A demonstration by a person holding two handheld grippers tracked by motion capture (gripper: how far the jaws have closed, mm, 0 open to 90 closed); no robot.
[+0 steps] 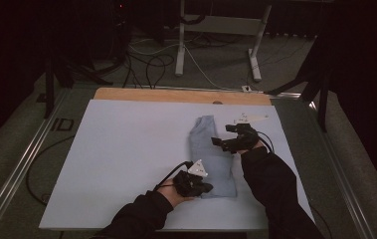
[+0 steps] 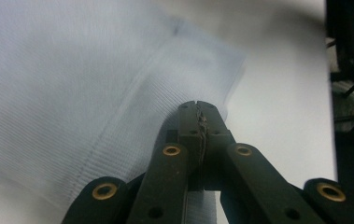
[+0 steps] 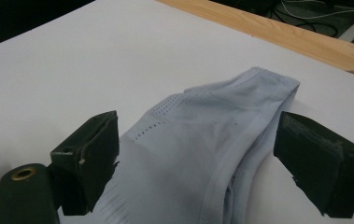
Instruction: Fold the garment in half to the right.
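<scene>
On white board [image 1: 126, 149] — left hand-held gripper [image 1: 203, 187] jaws together over pale-blue garment [image 1: 211, 154], pinch unclear; right hand-held gripper [image 1: 224, 137] wide open.

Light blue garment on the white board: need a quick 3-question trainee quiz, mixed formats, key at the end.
1. True or false: the right gripper is shut on the light blue garment.
2. Which gripper sits at the garment's near end? A) left gripper B) right gripper C) neither
3. Fill in: beyond the white board's far edge lies a strip of ____.

Key: 1. False; its jaws stand wide apart, the garment between them. 2. A; in the left gripper view its jaws are closed together over the ribbed hem. 3. Wood.
</scene>
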